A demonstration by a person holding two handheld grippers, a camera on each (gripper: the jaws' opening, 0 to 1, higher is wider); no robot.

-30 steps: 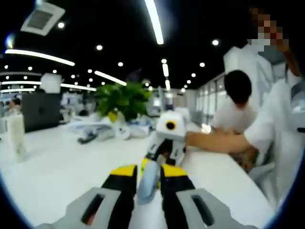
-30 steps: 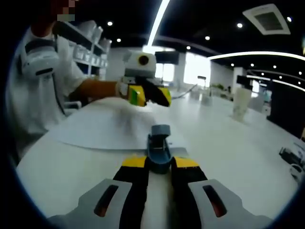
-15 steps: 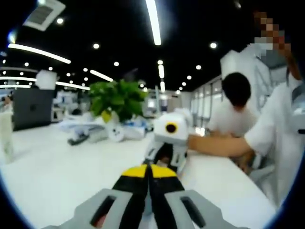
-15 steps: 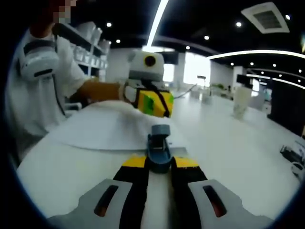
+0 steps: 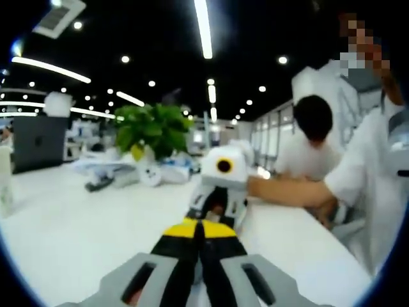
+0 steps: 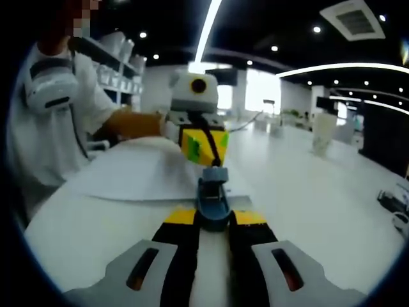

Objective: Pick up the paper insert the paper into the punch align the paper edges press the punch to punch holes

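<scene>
A blue-grey hole punch stands on the white table, with my right gripper shut on its near end, one jaw on each side. A white sheet of paper lies to the punch's left, its edge running in under the punch. My left gripper comes in from the far side, jaws shut, tips just above the punch's far end. In the left gripper view my left gripper is shut with nothing between its jaws, and the right gripper faces it close ahead. The punch is hidden there.
A person in white stands at the table's edge, forearm reaching in. Another person sits behind. A potted plant and clutter stand at the far end. A tall cup stands further off.
My left gripper's jaws have gone from open to shut, and it has moved closer over the punch's far end. The right gripper and the punch have stayed put.
</scene>
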